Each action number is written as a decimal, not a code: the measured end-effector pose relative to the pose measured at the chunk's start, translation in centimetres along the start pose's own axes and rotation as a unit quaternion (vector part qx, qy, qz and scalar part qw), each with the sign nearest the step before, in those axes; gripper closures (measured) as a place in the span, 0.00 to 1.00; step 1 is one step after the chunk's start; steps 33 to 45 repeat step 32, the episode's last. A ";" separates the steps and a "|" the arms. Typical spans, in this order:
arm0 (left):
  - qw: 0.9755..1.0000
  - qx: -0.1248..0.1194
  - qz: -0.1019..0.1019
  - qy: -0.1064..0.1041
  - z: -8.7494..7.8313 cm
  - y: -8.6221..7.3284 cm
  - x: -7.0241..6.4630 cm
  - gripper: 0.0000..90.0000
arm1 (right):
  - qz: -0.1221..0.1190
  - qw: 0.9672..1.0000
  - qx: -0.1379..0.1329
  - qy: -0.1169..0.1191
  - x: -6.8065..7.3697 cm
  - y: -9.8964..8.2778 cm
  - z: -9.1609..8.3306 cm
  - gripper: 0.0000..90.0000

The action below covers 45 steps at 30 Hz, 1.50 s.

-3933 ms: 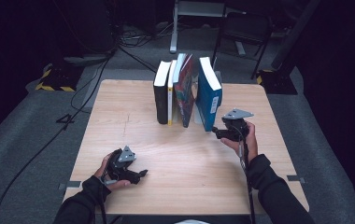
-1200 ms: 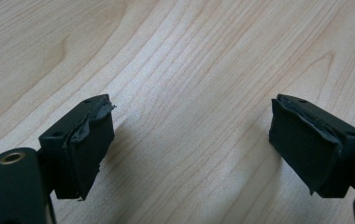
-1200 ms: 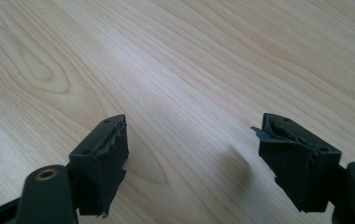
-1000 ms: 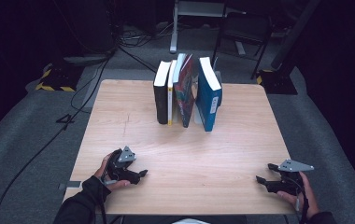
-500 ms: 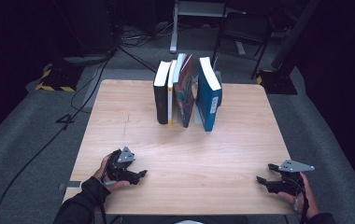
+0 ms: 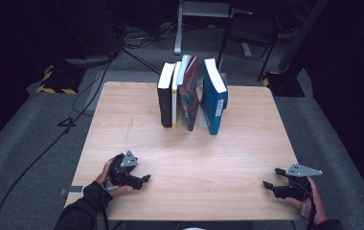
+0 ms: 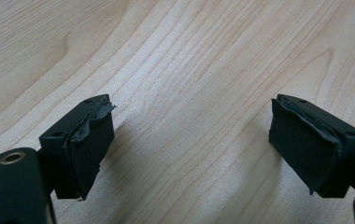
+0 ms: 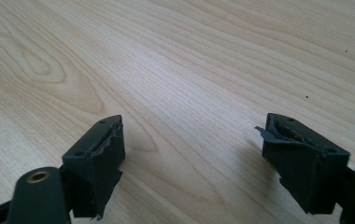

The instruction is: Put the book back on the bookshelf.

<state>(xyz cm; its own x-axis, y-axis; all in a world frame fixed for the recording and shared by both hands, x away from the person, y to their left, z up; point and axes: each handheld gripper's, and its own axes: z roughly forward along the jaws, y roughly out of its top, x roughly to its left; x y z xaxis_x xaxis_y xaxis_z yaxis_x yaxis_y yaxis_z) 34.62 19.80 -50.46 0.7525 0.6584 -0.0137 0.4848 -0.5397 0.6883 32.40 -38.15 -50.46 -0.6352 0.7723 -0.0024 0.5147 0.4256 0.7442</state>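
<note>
The books (image 6: pixel 192 98) stand upright in a row at the far middle of the table (image 6: pixel 189 163), well apart from both grippers: a black book (image 6: pixel 165 98) at the left, a thin yellow-spined one (image 6: pixel 175 98) touching it, a book with a red patterned cover (image 6: pixel 189 96) leaning slightly beside that, and a blue book (image 6: pixel 213 100) at the right, set off from the patterned one by a narrow gap. Titles and cover details are too small to read, and the far ends of the books are hidden behind their own near edges. Something pale shows just behind the blue book, but what it is cannot be told. The left gripper (image 6: pixel 139 179) rests low at the near left of the table in the left hand (image 6: pixel 110 175); its jaws stand spread, with bare wood between them in the left gripper view, where the gripper (image 7: pixel 189 149) shows worn pads (image 7: pixel 89 154) with frayed edges. The right gripper (image 6: pixel 271 179) sits at the near right corner, held by the right hand (image 6: pixel 304 199), which is partly cut off by the bottom edge of the high view. Its jaws are likewise spread and pinch nothing; the right gripper view shows the gripper (image 8: pixel 192 161) over plain wood grain, its pads (image 8: pixel 112 161) torn at the tips. Whether either gripper touches the tabletop cannot be told. Beyond the table the floor (image 6: pixel 36 143) is dark, and the cables (image 6: pixel 89 86) and a stand (image 6: pixel 204 14) there are hard to make out.
</note>
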 end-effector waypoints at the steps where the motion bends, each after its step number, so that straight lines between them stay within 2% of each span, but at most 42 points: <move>1: 1.000 0.000 0.000 0.000 0.0 0.0 0.0 0.16 | 0.000 1.000 0.000 0.000 0.0 0.0 0.0 0.24; 45: 1.000 -0.001 0.005 -0.005 0.0 0.0 0.1 0.15 | 0.004 1.000 0.000 -0.005 -0.1 0.0 0.0 0.24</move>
